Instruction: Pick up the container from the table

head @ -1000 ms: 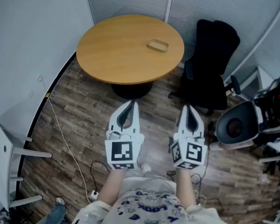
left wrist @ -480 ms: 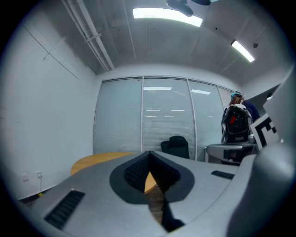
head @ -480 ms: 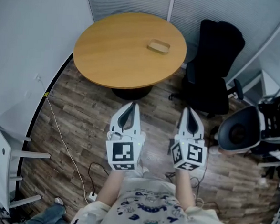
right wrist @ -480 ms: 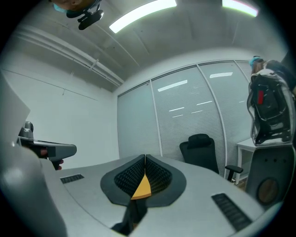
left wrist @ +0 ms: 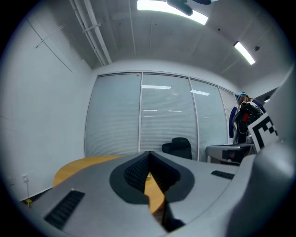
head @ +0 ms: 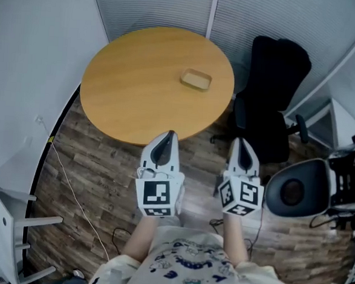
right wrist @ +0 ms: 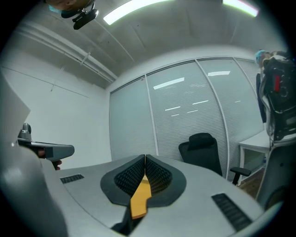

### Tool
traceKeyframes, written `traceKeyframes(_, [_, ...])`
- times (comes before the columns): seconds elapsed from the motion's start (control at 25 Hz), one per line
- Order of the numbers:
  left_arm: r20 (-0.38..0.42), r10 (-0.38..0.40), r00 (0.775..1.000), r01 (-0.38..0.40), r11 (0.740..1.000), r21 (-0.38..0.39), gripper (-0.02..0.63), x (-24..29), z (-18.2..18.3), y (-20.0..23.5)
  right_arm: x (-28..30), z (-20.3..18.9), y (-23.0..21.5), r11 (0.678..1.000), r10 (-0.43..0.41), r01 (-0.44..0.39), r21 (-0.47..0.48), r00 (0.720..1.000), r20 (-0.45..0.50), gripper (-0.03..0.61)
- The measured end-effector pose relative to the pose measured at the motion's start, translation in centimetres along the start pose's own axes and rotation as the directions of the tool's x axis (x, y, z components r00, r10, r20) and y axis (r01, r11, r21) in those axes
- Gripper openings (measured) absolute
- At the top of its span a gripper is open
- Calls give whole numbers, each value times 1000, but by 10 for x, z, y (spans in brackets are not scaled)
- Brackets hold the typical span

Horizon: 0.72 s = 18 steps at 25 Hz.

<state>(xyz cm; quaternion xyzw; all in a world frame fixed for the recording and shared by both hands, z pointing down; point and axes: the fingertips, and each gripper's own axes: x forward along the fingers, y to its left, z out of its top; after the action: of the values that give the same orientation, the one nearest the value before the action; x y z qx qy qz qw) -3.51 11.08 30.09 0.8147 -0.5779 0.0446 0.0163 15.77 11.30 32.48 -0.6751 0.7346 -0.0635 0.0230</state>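
A small tan container [head: 196, 80] lies on the round wooden table [head: 132, 93], toward its right side. Both grippers are held side by side over the floor, just short of the table's near edge. My left gripper [head: 166, 136] is shut with nothing in it, its tip right at the table rim. My right gripper [head: 242, 142] is also shut and empty, off the table's right edge. In the left gripper view the jaws meet at the tip [left wrist: 147, 155] with the tabletop [left wrist: 78, 164] beyond. In the right gripper view the jaws [right wrist: 144, 159] touch along their length.
A black office chair [head: 270, 96] stands right of the table. A round grey device [head: 295, 189] and a desk with gear sit at the far right. Cables [head: 77, 186] trail over the wooden floor. White walls and glass partitions with blinds enclose the room.
The view has moved closer to the table, which now lies lower and larger in the head view. Both grippers stay shut and keep their side-by-side pose.
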Motion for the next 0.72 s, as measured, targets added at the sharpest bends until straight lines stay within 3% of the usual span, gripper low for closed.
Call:
traceKeyframes(0.36, [-5, -6, 1000, 6, 1000, -6, 2, 111, 11, 48, 115, 13, 3, 1000, -2, 2, -3, 1000, -1, 5])
traceKeyframes(0.72, [-36, 0, 999, 0, 1000, -23, 2, 176, 5, 63, 180, -4, -13, 1000, -10, 10, 0, 998, -57, 5])
